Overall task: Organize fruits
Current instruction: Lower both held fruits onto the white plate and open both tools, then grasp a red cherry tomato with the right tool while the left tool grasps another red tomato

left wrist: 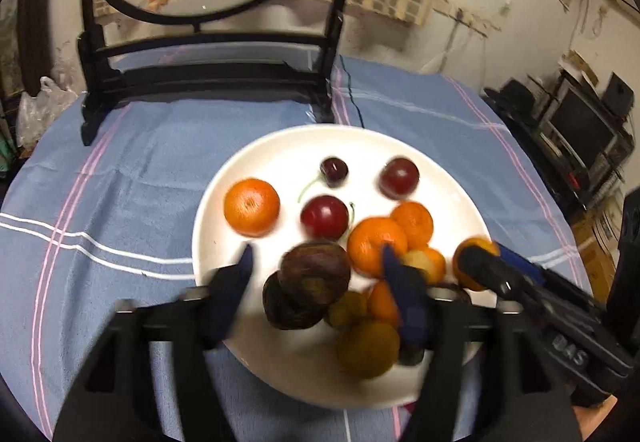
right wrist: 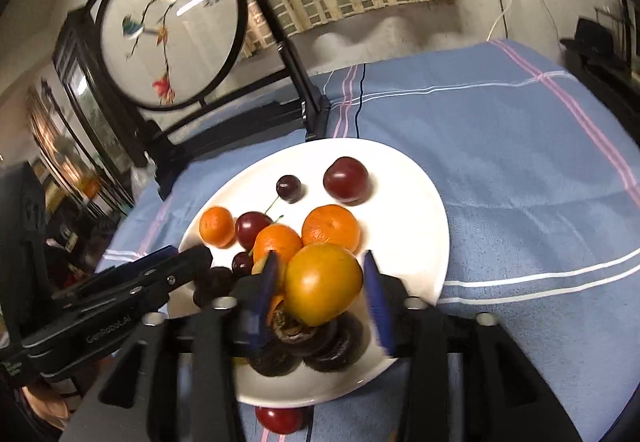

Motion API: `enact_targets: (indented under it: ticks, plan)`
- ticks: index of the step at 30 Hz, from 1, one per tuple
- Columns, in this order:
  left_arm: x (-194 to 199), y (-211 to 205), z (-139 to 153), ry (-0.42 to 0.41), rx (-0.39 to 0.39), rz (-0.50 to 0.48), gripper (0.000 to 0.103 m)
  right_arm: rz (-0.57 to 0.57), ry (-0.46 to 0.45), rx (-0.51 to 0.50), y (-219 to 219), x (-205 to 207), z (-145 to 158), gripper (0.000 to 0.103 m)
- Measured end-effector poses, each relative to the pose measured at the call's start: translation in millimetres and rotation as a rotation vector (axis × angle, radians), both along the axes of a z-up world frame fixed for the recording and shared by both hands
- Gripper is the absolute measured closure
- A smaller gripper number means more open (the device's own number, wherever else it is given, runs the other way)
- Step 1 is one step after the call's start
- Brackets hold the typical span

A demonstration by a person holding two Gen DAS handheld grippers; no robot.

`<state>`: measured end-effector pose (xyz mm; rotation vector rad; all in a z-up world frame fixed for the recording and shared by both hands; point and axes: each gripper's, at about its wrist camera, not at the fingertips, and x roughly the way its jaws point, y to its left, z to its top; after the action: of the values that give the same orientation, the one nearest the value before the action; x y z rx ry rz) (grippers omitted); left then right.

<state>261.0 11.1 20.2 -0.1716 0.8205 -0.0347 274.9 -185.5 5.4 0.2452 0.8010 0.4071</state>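
Both tools are spread, nothing pinched. Nearest the plate's (right wrist: 420, 226) front rim, the right tool (right wrist: 320, 296) sits with its fingers either side of a yellow-orange fruit (right wrist: 322, 288) but clear of it, so that hand looks closest for a grab. Left of that, the left tool (left wrist: 316, 268) straddles the dark brown fruit (left wrist: 314, 276), again without contact. Further back come the mandarins (left wrist: 251, 207), then the cherries (left wrist: 334, 171) toward the far rim.
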Motion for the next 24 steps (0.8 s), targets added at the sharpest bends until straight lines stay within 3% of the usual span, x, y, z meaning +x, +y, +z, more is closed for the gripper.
enact_targets:
  ticks: [4, 6, 10, 12, 17, 20, 24]
  plan:
    - [-7.7, 1.4, 1.7, 0.0, 0.001, 0.0, 0.028, -0.02, 0.004, 0.02, -12.2, -3.3, 4.9, 0.034]
    - [-15.4, 3.4, 2.6, 0.001, 0.011, 0.009, 0.024, -0.038, 0.018, 0.032, -18.7, -5.8, 6.8, 0.023]
    - [-35.6, 11.0, -0.8, 0.014, -0.012, 0.019, 0.018, -0.037, 0.028, 0.035, -29.1, -17.9, 8.5, 0.021]
    - [-45.9, 13.4, -5.9, 0.033, -0.032, 0.015, 0.018, -0.022, 0.026, 0.011, -31.7, -29.7, 6.7, 0.019]
    - [-72.0, 10.9, -20.3, 0.052, -0.026, -0.002, 0.018, -0.009, -0.018, -0.167, -24.3, -59.6, -3.1, 0.017]
    - [-81.0, 10.6, -28.8, 0.068, -0.028, -0.005, 0.018, 0.048, -0.028, -0.201, -15.5, -74.2, -7.4, 0.017]
    - [-91.1, 13.8, -33.8, 0.042, 0.032, 0.008, 0.018, 0.131, -0.061, -0.251, 2.8, -88.8, -8.1, 0.017]
